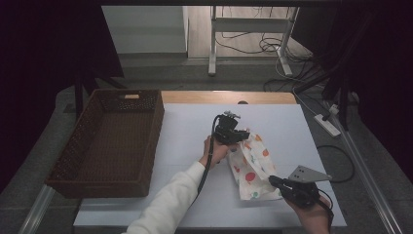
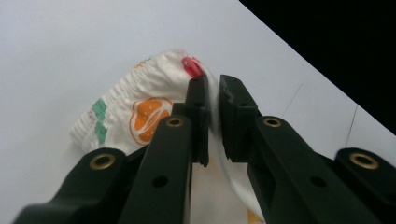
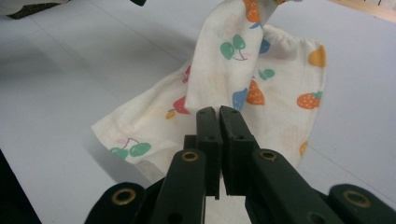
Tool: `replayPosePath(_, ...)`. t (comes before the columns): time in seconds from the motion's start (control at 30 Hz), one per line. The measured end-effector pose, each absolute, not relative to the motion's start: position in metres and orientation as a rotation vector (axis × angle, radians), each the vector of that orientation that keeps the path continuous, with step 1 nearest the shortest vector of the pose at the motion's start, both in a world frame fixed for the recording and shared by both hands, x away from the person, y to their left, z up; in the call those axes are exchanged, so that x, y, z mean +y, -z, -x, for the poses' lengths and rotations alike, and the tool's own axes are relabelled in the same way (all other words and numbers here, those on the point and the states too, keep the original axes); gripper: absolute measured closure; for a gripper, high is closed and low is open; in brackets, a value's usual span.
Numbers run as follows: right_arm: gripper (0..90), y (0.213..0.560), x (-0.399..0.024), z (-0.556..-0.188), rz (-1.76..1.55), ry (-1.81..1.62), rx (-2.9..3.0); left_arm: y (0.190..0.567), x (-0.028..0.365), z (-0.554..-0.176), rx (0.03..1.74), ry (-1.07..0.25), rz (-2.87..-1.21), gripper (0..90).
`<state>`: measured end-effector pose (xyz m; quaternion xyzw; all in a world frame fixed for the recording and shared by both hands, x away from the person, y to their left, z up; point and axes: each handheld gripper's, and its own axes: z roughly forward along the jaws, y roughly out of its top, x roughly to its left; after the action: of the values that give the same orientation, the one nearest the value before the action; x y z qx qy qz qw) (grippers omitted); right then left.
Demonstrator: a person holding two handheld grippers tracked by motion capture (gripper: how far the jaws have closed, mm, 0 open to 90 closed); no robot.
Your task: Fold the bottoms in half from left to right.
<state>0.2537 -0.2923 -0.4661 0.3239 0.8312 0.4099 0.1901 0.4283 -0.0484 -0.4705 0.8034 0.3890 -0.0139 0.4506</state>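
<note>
Slippage looked like the real risk: the fruit-print cloth (image 1: pixel 251 165) lay near the table's (image 1: pixel 195 126) right edge, pinched thinly by the left gripper (image 2: pixel 212 119) at its gathered hem and the right gripper (image 3: pixel 219 140) at a near corner, so any tug could've yanked it free.

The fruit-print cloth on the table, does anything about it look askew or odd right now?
Yes. The cloth lies rumpled and slanted on the white table, not flat. The left gripper pinches its gathered end and the right gripper pinches the opposite end. No tear or stain shows.
</note>
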Motion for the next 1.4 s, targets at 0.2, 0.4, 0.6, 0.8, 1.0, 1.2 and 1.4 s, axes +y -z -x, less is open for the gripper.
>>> replayPosePath(0.2, 86.7, 0.467, -0.296, -0.254, -0.925, -1.14, 2.34, 0.473, -0.053, -0.43, 0.963, 0.033, -1.993, 81.0)
replayPosePath(0.4, 86.7, 0.468, -0.298, -0.255, -0.928, -1.125, 2.341, 0.475, -0.057, -0.431, 0.962, 0.035, -1.996, 80.9)
replayPosePath(0.6, 86.7, 0.47, -0.3, -0.257, -0.939, -1.115, 2.342, 0.477, -0.06, -0.435, 0.967, 0.023, -1.999, 81.0)
replayPosePath(0.8, 86.6, 0.471, -0.306, -0.261, -0.965, -1.103, 2.326, 0.478, -0.064, -0.439, 0.969, 0.013, -2.002, 81.0)
replayPosePath(1.0, 86.7, 0.472, -0.312, -0.265, -0.987, -1.097, 2.316, 0.477, -0.067, -0.44, 0.955, 0.011, -2.008, 74.5)
replayPosePath(1.2, 83.0, 0.473, -0.314, -0.266, -1.003, -1.079, 2.306, 0.471, -0.067, -0.436, 0.918, -0.009, -2.015, 46.1)
replayPosePath(1.4, 50.7, 0.479, -0.318, -0.269, -1.08, -1.037, 2.244, 0.468, -0.061, -0.429, 0.894, -0.014, -2.024, 41.8)
